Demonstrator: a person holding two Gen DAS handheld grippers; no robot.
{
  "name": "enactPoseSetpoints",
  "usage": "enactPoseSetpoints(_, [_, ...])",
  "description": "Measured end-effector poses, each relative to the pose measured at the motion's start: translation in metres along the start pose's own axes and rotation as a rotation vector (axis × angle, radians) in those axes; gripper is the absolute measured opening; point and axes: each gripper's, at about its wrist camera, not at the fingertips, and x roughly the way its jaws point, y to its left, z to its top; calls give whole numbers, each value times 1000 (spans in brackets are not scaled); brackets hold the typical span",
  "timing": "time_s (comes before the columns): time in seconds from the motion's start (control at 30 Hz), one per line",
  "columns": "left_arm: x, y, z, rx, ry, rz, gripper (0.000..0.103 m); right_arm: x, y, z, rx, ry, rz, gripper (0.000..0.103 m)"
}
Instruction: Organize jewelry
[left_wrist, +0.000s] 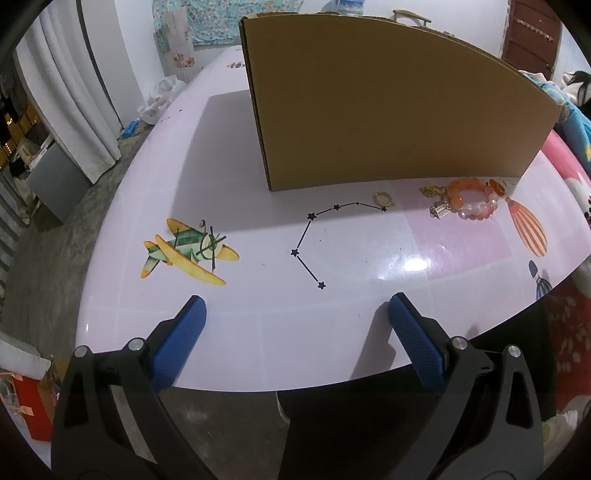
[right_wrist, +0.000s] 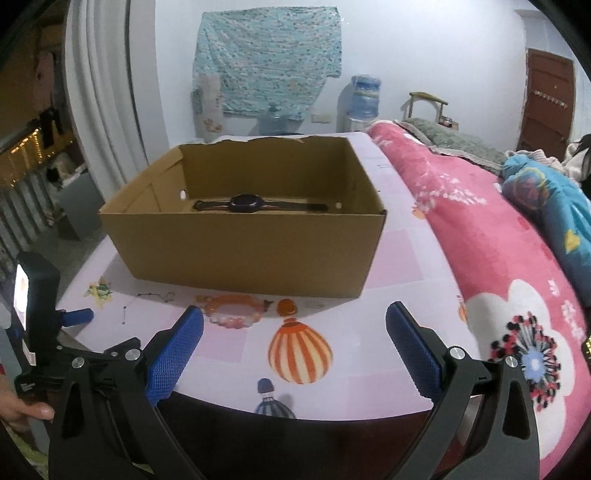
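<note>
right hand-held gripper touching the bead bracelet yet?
Apart. The right wrist view shows the right hand-held gripper open, bare table between its fingers, while the bead bracelet lies just beyond the left fingertip, with a sliver of table between.

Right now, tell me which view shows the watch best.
The right wrist view: it looks down into the open box, where the watch lies flat on the bottom. The left wrist view shows only the box's outer wall; the watch is hidden.

The left gripper hovers with its blue pads spread wide and nothing between them. The right gripper is likewise spread wide, holding nothing.
</note>
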Motion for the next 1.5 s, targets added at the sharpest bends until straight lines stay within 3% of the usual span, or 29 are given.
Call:
enactPoseSetpoints(0.3, [1,1,4,24,4,-15,96,19,-5,-5,54,59,61,96])
enactPoseSetpoints(0.57, [-6,-2,-3,64,-41,-43,96,14,-15,-23,151,69,151,96])
enactPoseSetpoints(0.83, [-45,-14,-13,110,-216,-99,95,9,-20,-43,151,56,201,96])
enactPoseSetpoints(0.97, [-57,-24,-12,136,-286,-120,93,12,-17,-39,113,45,188,88])
enactPoseSetpoints(1.1, [-56,-34,-4,163,-299,-183,77,17,-13,-36,97,33,216,79])
enactPoseSetpoints(1.23, [-45,-45,3,185,-290,-221,61,27,-9,-34,91,50,243,62])
enactPoseSetpoints(1.37, [-31,-51,9,186,-260,-233,45,40,-3,-28,55,75,262,48])
enactPoseSetpoints(1.5, [-18,-49,15,181,-227,-213,31,53,9,-21,-26,97,261,40])
